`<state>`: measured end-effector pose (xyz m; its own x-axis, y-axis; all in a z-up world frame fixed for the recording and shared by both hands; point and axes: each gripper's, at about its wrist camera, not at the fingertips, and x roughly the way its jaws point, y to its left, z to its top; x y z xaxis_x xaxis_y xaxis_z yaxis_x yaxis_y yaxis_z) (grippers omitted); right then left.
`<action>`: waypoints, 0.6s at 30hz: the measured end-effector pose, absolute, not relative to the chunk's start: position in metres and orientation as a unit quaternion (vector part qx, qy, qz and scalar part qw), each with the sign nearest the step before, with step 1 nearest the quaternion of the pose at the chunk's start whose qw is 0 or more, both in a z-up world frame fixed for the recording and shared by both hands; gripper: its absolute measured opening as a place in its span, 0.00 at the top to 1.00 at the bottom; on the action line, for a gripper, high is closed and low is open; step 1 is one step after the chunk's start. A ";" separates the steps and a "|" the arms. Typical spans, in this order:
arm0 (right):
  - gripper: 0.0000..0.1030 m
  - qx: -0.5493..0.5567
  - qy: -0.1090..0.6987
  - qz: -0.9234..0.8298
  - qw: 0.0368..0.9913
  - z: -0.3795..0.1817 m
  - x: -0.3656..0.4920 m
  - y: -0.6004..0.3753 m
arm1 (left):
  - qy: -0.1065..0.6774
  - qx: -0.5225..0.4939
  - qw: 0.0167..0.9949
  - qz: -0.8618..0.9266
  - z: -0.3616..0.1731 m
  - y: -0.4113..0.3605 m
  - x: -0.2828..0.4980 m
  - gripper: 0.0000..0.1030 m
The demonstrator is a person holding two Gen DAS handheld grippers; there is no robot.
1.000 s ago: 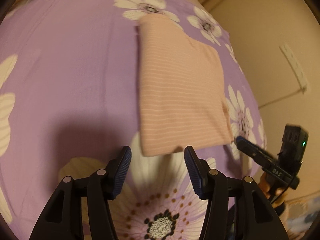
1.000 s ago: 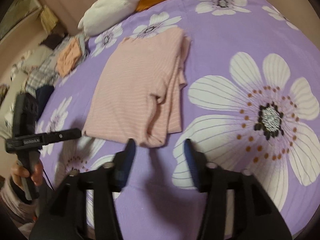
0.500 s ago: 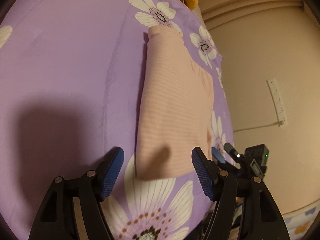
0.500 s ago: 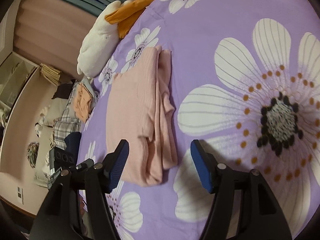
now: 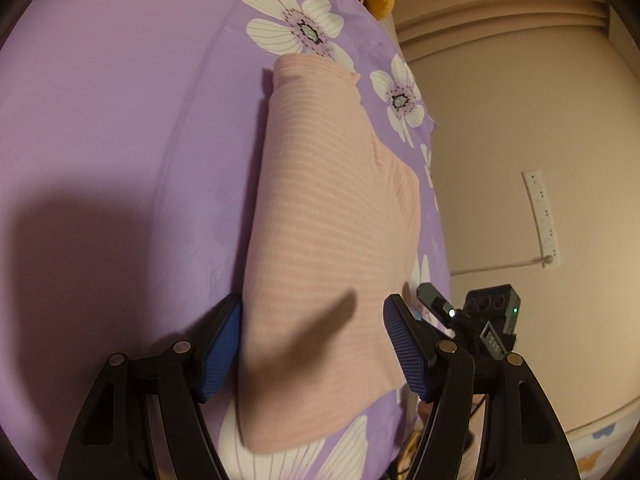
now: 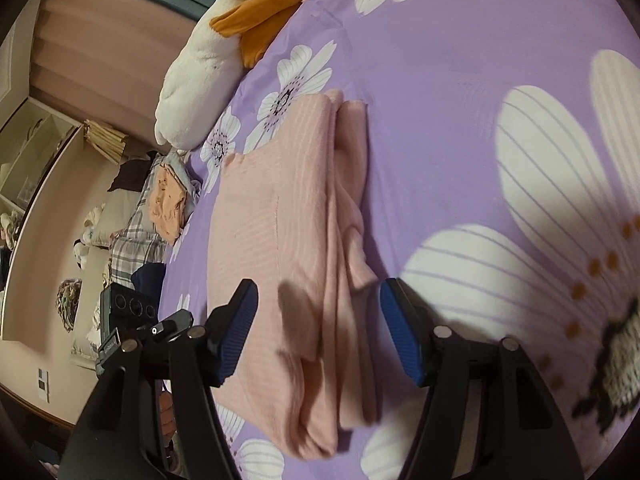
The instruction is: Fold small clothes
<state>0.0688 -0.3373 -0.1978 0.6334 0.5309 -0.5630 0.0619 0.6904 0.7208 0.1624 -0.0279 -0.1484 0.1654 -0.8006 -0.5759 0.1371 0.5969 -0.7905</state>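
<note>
So the pink top (image 5: 328, 240) is lying flat on the bed, on a purple bedspread (image 5: 120, 140) with big white daisies printed on it. It's a pale salmon-pink knit with thin lighter stripes running across it, and it's already folded lengthwise into a long narrow strip. From the right wrist view you can see the folded-in layers stacked along one long edge (image 6: 352, 216), a bit lumpy and bunched there, with a sleeve tucked in. The other long edge is a clean smooth fold. Stitched hem shows at the far end.

Both claws are at the near short end of the strip. The left claw (image 5: 312, 344) has its blue pads spread apart on either side of the corner, one pad right up against the smooth folded edge, the other over the fabric, and nothing is pinched. The right claw (image 6: 318, 332) is also apart, straddling the bunched-layer corner without squeezing it. Both have just been opening wider, with the cloth sitting between the pads.

Off the bed's edge there's a white and orange plush toy (image 6: 208, 60) and a heap of other clothes (image 6: 160, 208).
</note>
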 end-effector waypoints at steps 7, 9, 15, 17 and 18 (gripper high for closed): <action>0.37 0.359 0.404 0.155 0.827 -0.198 0.089 -0.333 | 0.552 -0.293 0.705 -0.336 -0.150 -0.037 0.175 0.33; 0.37 0.354 0.404 0.157 0.829 -0.198 0.093 -0.331 | 0.552 -0.289 0.706 -0.336 -0.149 -0.041 0.178 0.33; 0.41 0.337 0.401 0.162 0.836 -0.198 0.105 -0.325 | 0.553 -0.277 0.710 -0.338 -0.149 -0.053 0.192 0.33; 0.42 0.333 0.400 0.166 0.838 -0.199 0.109 -0.324 | 0.553 -0.269 0.713 -0.338 -0.149 -0.058 0.195 0.33; 0.44 0.330 0.400 0.167 0.838 -0.199 0.110 -0.323 | 0.553 -0.265 0.714 -0.338 -0.149 -0.059 0.196 0.33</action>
